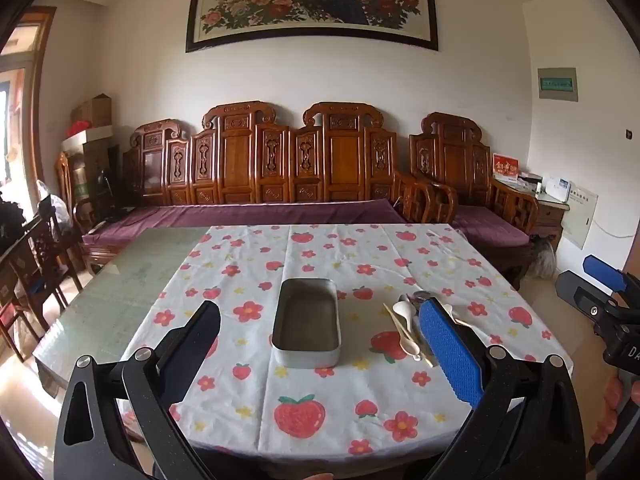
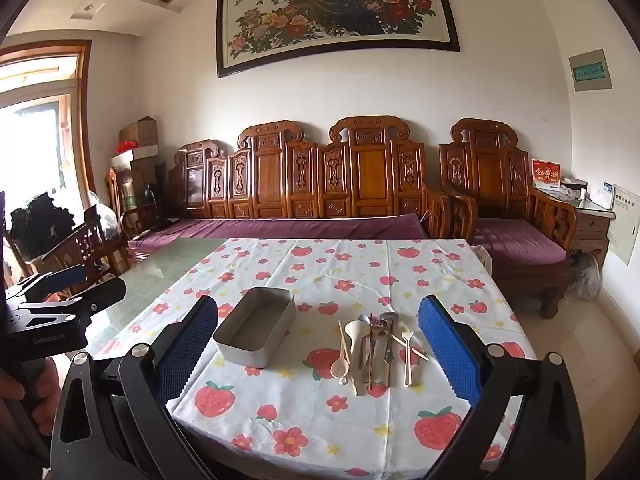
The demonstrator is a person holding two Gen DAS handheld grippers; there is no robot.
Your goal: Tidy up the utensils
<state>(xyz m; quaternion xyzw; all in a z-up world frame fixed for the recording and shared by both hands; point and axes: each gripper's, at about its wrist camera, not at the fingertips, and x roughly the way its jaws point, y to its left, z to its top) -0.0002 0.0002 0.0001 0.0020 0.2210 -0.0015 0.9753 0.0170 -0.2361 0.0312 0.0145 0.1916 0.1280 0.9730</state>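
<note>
"DA" on the right claw body (image 1: 624, 350) — other lettering too blurred to read.

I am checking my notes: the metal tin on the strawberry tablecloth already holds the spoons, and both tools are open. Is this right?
Not quite. The metal tin is empty; the spoons lie beside it on the tablecloth, as the right wrist view shows. Both tools, left and right, are open.

The tin (image 2: 256, 326) stands just left of the utensil pile (image 2: 374, 350), with a strip of bare cloth (image 2: 320, 420) between them. Cloth in front of both lies open. The utensils overlap, seemingly leaving little room between handles.
</note>
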